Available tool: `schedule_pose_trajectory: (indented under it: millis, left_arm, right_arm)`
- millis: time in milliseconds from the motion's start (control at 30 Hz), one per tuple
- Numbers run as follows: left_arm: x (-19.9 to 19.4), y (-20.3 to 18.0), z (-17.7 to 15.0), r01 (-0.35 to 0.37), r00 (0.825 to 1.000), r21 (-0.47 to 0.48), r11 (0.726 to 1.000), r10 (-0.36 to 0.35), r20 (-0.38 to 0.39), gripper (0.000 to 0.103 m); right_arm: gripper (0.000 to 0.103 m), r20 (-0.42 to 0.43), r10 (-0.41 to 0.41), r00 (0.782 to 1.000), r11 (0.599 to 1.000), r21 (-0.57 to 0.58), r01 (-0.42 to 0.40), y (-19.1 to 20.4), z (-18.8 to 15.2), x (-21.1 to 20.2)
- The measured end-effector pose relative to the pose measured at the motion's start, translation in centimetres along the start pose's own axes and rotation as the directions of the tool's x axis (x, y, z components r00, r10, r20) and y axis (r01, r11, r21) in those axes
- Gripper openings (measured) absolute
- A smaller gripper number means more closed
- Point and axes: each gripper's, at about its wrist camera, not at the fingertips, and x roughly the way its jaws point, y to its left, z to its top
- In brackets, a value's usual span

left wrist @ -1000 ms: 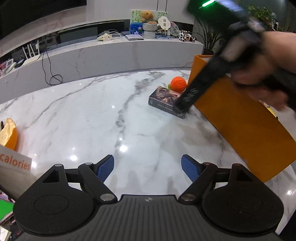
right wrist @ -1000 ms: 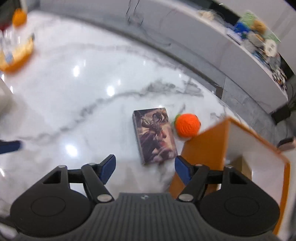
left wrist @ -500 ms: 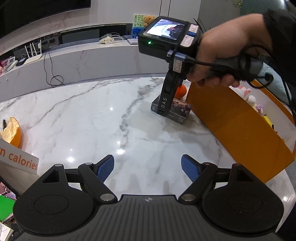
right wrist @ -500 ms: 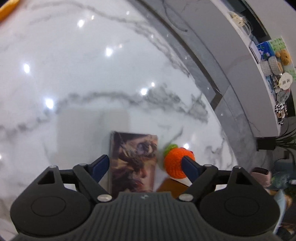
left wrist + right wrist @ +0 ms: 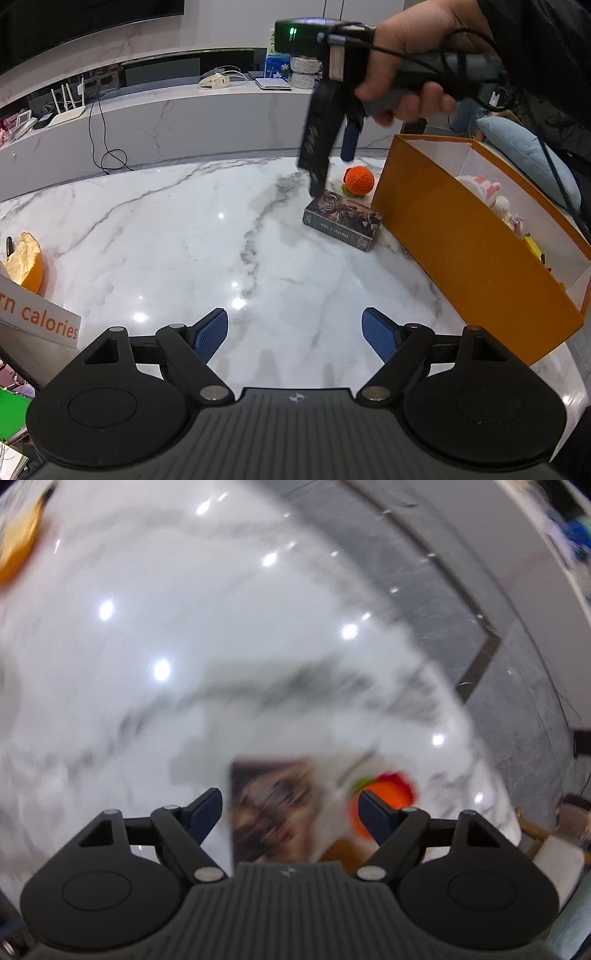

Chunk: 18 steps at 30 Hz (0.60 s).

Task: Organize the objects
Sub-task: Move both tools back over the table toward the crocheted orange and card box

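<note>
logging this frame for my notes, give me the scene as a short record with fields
surface: white marble table
card box: lying flat, beside the orange box
crochet orange: on the table behind the card box
orange box: open, soft toys inside
right gripper: open, above the card box
left gripper: open, holding nothing

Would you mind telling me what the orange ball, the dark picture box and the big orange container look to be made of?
Orange ball: crocheted yarn, judging by its nubby matte stitches and green tuft. Dark picture box: probably printed cardboard, with crisp edges, artwork and lettering on its side. Big orange container: likely stiff paperboard, with thin straight walls, orange outside and white inside. Tabletop: polished marble or a lookalike, glossy with grey veins.
</note>
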Motion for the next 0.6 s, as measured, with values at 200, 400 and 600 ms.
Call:
schedule_pose_trajectory:
  millis: [200, 400, 600]
  left_arm:
    - [0.3, 0.1, 0.1, -0.005, 1.000, 0.000, 1.000, 0.005, -0.009, 0.094]
    - [0.1, 0.0, 0.0, 0.000, 1.000, 0.013, 1.000, 0.001, -0.010, 0.094]
    - [-0.1, 0.3, 0.0, 0.002, 1.000, 0.011, 1.000, -0.002, -0.007, 0.094]
  right_arm:
    - [0.087, -0.061, 0.035, 0.998, 0.988, 0.150, -0.025, -3.6, 1.3, 2.8]
    - [0.096, -0.040, 0.099, 0.994, 0.966, 0.244, -0.087, -5.0, 0.8, 4.6]
    - [0.093, 0.030, 0.104, 0.994, 0.904, 0.413, -0.107, -8.0, 0.7, 3.0]
